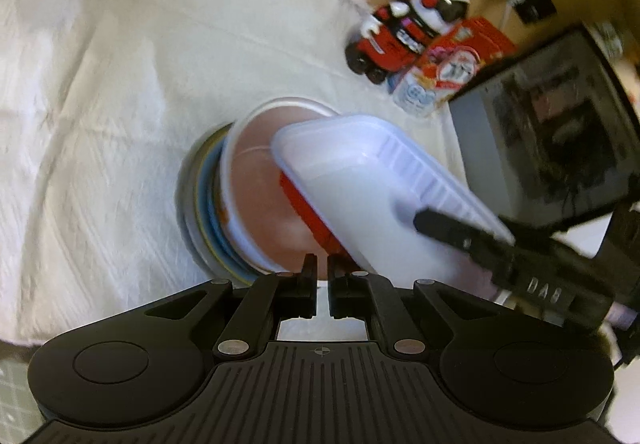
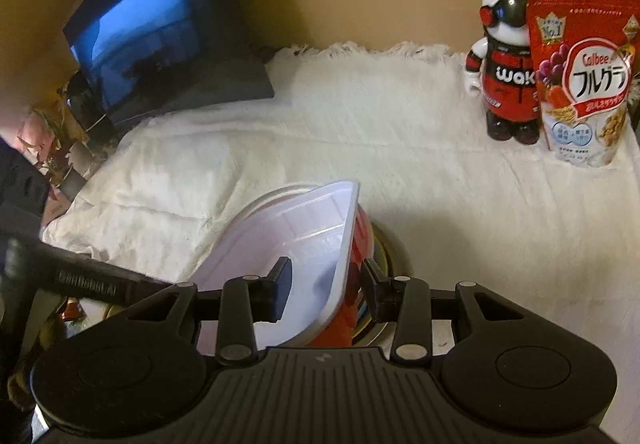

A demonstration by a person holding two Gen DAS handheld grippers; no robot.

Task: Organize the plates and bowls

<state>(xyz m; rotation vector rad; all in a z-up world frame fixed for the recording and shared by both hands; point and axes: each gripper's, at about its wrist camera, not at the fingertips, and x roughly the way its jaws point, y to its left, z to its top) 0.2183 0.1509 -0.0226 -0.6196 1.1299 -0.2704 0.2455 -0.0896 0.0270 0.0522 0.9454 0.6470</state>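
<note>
A white rectangular plastic tray (image 1: 360, 195) (image 2: 288, 244) rests tilted in a red-and-white round bowl (image 1: 256, 195) (image 2: 360, 244). The bowl sits on a stack of plates (image 1: 200, 199) (image 2: 384, 256) on the white cloth. My right gripper (image 2: 326, 284) is open, its jaws astride the tray's right rim; its left finger (image 2: 280, 284) is inside the tray. In the left wrist view one right finger (image 1: 444, 224) lies over the tray. My left gripper (image 1: 319, 268) is shut and empty, just in front of the bowl's near side.
A white fringed cloth (image 2: 400, 147) covers the table. A bear figurine (image 2: 506, 63) (image 1: 408, 31) and a red cereal bag (image 2: 584, 79) (image 1: 452, 63) stand at the far side. A dark monitor (image 2: 168, 31) (image 1: 552, 131) stands beside the stack.
</note>
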